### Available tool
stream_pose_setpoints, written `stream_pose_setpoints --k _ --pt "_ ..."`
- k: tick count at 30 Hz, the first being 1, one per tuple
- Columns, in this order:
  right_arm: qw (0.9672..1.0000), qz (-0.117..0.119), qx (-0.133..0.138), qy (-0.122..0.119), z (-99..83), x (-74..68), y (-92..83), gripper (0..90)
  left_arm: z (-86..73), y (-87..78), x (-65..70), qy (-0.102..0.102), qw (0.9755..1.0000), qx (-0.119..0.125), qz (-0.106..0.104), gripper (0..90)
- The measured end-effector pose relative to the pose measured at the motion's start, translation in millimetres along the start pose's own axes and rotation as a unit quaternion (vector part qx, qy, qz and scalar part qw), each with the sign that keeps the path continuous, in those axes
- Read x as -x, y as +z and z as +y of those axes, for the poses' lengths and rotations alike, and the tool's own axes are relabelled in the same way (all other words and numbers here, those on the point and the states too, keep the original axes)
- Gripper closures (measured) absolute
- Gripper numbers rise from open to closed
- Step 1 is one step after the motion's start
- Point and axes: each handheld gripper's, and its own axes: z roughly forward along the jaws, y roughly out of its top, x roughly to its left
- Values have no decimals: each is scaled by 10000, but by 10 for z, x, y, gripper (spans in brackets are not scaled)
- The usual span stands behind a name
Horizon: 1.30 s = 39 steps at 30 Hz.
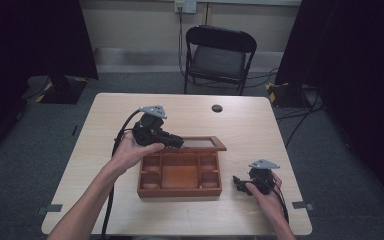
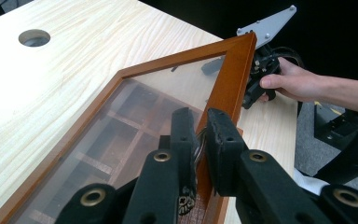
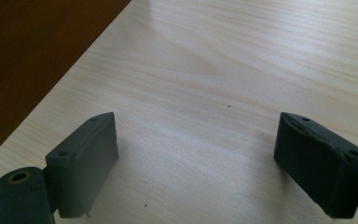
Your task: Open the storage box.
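The glass lid is held raised at the far edge of the wooden box, its frame pinched by the left gripper's fingers. Right of the box, the right gripper rests on the desk, fingers spread wide, empty.

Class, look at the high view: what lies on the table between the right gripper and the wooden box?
Nothing: in the high view, bare tabletop separates the right gripper from the wooden box.
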Motion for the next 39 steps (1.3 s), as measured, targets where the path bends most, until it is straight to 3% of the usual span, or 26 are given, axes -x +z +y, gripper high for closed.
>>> stream_pose_setpoints --k 39 --pt "10000 0 0 2 0 0 0 126 7 7 10 17 10000 -24 11 817"
